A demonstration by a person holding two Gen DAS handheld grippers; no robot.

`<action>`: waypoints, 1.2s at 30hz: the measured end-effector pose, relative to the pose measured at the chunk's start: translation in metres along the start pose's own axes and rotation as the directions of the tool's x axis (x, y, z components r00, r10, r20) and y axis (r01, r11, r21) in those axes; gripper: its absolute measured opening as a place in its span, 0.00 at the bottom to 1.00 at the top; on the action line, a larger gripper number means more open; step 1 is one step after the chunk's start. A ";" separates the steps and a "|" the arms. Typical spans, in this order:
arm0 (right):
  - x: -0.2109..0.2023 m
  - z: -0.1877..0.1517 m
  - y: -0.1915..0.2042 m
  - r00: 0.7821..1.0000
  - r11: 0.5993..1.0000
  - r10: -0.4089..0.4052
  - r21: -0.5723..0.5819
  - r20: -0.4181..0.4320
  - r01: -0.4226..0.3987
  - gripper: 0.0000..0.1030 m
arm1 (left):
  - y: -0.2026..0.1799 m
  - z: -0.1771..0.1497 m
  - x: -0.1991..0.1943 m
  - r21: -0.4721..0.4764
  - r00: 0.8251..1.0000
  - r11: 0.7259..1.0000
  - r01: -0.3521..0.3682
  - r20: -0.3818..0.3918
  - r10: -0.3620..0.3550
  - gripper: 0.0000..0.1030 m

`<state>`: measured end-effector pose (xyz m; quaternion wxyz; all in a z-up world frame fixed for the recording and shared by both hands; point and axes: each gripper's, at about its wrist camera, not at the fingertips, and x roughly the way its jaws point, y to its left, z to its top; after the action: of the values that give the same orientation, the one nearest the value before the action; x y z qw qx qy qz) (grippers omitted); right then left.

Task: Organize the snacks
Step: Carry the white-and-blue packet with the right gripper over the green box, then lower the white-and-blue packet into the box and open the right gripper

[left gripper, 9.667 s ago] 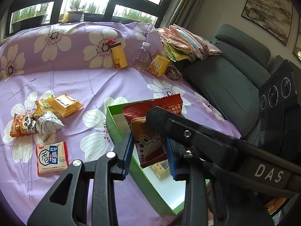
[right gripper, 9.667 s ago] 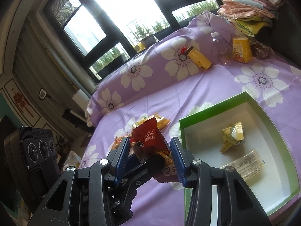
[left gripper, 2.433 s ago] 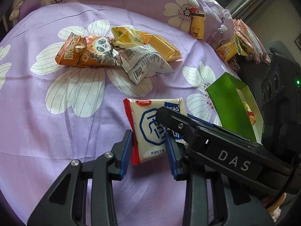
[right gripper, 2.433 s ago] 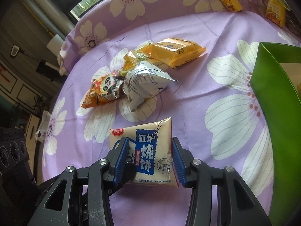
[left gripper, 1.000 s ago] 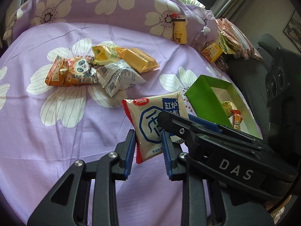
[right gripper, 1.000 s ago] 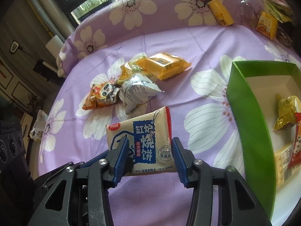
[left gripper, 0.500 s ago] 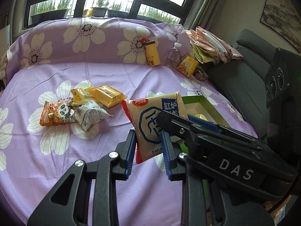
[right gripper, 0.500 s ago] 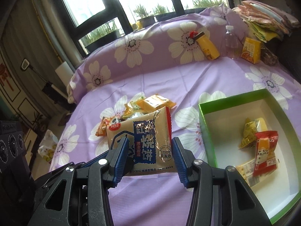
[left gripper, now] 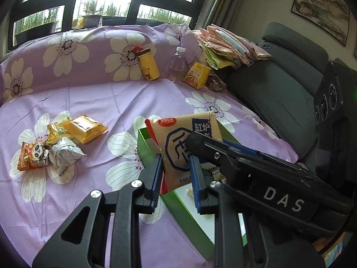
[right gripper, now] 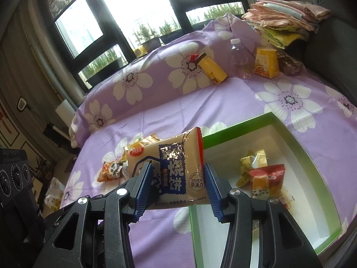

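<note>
Since a second ago we have lifted the biscuit packet [left gripper: 178,149] off the purple flowered sheet [left gripper: 89,102] and carried it over the near edge of the green box [right gripper: 312,156]. We hold it with both tools: the left gripper [left gripper: 176,178] is clamped on its lower edge, and the right gripper [right gripper: 176,187] is closed on its two sides. Inside the box we see a yellow packet [right gripper: 254,163] and a red one [right gripper: 266,178] lying together. Left on the sheet are the orange packet [left gripper: 83,128], the silver packet [left gripper: 63,154] and the panda packet [left gripper: 31,155], bunched well apart from the box.
</note>
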<state>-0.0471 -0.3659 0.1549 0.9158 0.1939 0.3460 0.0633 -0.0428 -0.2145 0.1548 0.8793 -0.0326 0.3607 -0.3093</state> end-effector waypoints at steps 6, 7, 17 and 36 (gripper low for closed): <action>0.005 0.002 -0.025 1.000 0.999 -0.008 0.051 -0.026 0.009 0.49 | -0.004 0.001 0.028 -0.028 0.998 0.999 0.030 -0.058 -0.031 0.21; 0.008 0.001 -0.028 0.999 0.998 -0.010 0.057 -0.037 0.012 0.49 | -0.006 0.001 0.033 -0.026 0.997 0.999 0.023 -0.067 -0.025 0.21; 0.037 0.002 -0.063 0.991 0.987 -0.012 0.156 -0.137 0.033 0.49 | -0.011 0.001 0.074 -0.025 0.988 1.000 -0.016 -0.157 0.012 0.21; 0.073 0.000 -0.111 0.976 0.938 0.005 0.339 -0.218 0.071 0.49 | -0.016 -0.006 0.118 -0.038 0.967 0.998 -0.059 -0.251 0.047 0.23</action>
<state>0.0060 -0.4489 0.0660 0.8258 0.3372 0.4521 0.0069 0.0096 -0.2937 0.0825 0.8338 -0.0036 0.4762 -0.2791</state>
